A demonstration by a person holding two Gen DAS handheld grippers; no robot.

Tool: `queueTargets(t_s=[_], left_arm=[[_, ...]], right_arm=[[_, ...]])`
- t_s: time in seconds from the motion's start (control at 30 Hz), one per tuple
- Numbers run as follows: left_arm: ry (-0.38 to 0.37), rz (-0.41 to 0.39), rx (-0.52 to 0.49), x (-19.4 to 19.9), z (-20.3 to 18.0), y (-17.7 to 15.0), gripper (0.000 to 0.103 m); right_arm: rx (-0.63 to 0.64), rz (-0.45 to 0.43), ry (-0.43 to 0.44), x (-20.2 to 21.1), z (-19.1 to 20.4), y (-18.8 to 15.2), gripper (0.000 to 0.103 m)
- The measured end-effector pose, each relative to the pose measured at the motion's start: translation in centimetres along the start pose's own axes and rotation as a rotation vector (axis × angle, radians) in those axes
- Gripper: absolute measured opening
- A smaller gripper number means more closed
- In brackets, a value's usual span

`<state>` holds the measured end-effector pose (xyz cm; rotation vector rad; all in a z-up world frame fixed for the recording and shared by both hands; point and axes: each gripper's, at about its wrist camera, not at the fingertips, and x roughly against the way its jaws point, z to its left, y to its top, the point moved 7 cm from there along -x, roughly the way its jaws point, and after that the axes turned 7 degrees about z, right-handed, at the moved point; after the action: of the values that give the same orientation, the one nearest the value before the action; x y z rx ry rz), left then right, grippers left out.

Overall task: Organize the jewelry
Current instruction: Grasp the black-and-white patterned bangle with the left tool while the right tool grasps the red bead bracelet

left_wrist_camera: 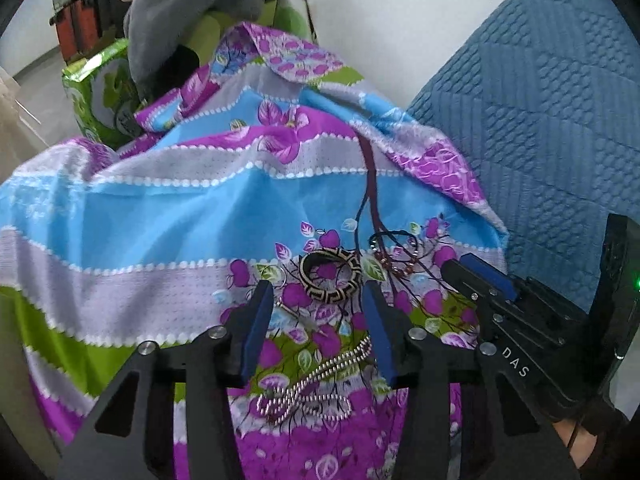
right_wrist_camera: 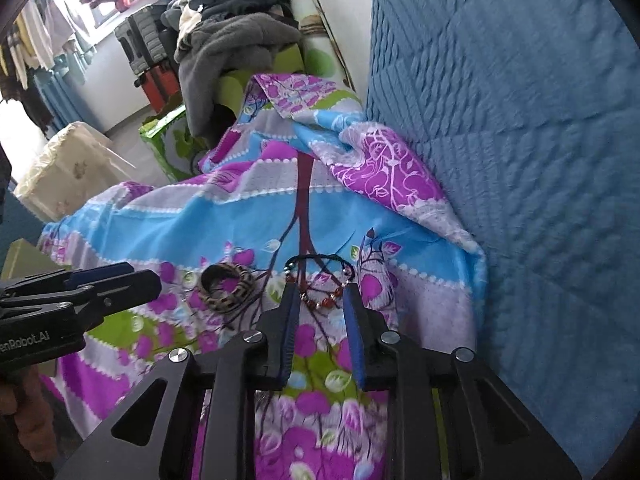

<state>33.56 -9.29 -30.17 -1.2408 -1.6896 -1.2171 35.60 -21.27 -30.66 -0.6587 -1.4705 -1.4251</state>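
A black-and-cream patterned bangle (left_wrist_camera: 330, 276) lies on the flowered cloth (left_wrist_camera: 160, 216), just beyond my open left gripper (left_wrist_camera: 318, 292). A silver chain (left_wrist_camera: 316, 380) lies between the left fingers, closer to the camera. A thin hoop and pin (left_wrist_camera: 288, 300) lie by the left finger. A black cord bracelet with red beads (right_wrist_camera: 322, 284) lies just ahead of my open right gripper (right_wrist_camera: 321, 290); it also shows in the left wrist view (left_wrist_camera: 398, 254). The bangle (right_wrist_camera: 226, 286) sits left of it. The right gripper (left_wrist_camera: 480, 280) shows at right in the left wrist view, the left gripper (right_wrist_camera: 120, 280) at left in the right wrist view.
A blue quilted cushion (right_wrist_camera: 520, 160) rises along the right side of the cloth. Grey clothes (right_wrist_camera: 232, 56) are piled on a green box (left_wrist_camera: 100, 96) at the far end. A cream storage bag (right_wrist_camera: 68, 168) and suitcases (right_wrist_camera: 148, 56) stand on the floor at left.
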Motion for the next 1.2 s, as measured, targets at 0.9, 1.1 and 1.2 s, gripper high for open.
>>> queueTargets(t_s=[0.9,1.1,1.2], left_arm=[[0.022,0.079,-0.052,-5.8,0.1,1.4,0.007],[0.007,0.056,-0.031,-4.4,0.1,1.7,0.007],[0.007,0.046,-0.032,-3.5,0.0,1.7,0.007]], right_arm=[[0.108,0.065,-0.057,-6.2,-0.8,1.5,0.005],[0.056,0.072,-0.017,-5.5,-1.1,1.3,0.002],[0.056,0.058,-0.012,-4.4,-0.9,1.2,0.002]])
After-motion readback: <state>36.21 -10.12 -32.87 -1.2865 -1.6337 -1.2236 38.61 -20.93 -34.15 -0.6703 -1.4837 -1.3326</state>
